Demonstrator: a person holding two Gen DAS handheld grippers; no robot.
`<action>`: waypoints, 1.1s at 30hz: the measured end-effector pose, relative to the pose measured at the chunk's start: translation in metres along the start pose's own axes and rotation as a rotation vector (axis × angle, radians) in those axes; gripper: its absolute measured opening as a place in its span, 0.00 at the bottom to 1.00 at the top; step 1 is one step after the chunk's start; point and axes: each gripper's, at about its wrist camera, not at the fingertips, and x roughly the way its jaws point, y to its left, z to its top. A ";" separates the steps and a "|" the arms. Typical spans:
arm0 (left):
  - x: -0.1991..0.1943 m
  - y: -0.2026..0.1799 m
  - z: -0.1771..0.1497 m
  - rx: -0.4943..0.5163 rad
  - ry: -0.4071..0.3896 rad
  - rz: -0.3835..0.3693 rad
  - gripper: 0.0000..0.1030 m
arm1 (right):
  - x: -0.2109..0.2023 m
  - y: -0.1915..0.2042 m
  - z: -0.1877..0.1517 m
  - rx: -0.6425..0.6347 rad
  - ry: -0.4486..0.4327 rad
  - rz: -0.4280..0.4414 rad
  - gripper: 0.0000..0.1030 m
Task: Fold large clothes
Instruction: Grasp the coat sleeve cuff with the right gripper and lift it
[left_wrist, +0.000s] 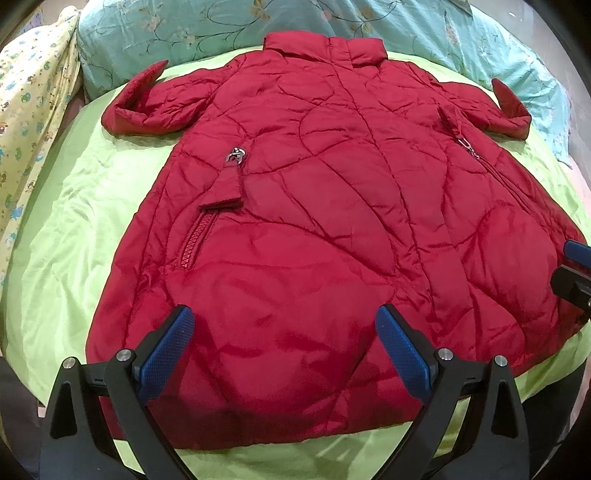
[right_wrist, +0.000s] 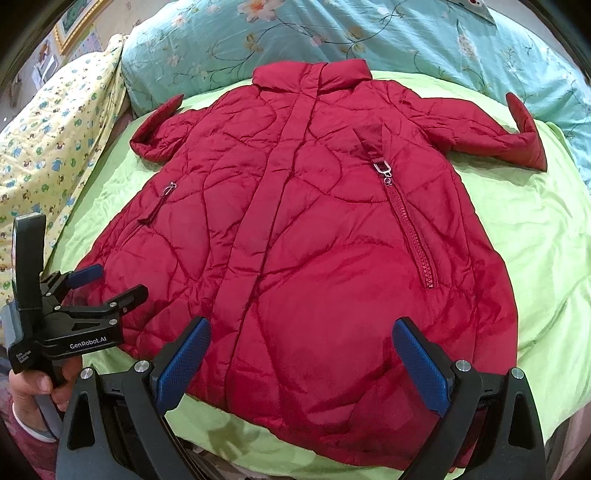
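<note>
A green-sheeted bed (left_wrist: 66, 229) is carrying the red padded coat (left_wrist: 314, 206), lying flat, front up, collar far. It is looking puffy, soft and slippery, best pinched at hem corners. No containers are showing. Left tongs (left_wrist: 284, 343) and right tongs (right_wrist: 301, 354) are hovering wide open, empty.

Your red coat (left_wrist: 314, 206) is quilted cloth with a slight sheen, creased along its stitching; its zip pulls (right_wrist: 384, 171) are shiny metal. The green bedsheet (left_wrist: 74, 229) under it is smooth, faintly lustrous cloth. Your left claw (left_wrist: 284, 350) carries matt black plastic arms, textured blue pads (left_wrist: 166, 350) and bright metal pins.
</note>
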 end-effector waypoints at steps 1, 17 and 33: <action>0.001 0.001 0.001 0.000 -0.001 0.005 0.96 | 0.000 -0.002 0.002 0.004 -0.001 0.002 0.97; 0.019 0.027 0.033 -0.094 0.007 -0.037 0.96 | -0.008 -0.079 0.043 0.172 -0.069 0.008 0.97; 0.059 0.057 0.083 -0.232 0.143 -0.199 0.96 | 0.011 -0.223 0.122 0.394 -0.140 -0.115 0.96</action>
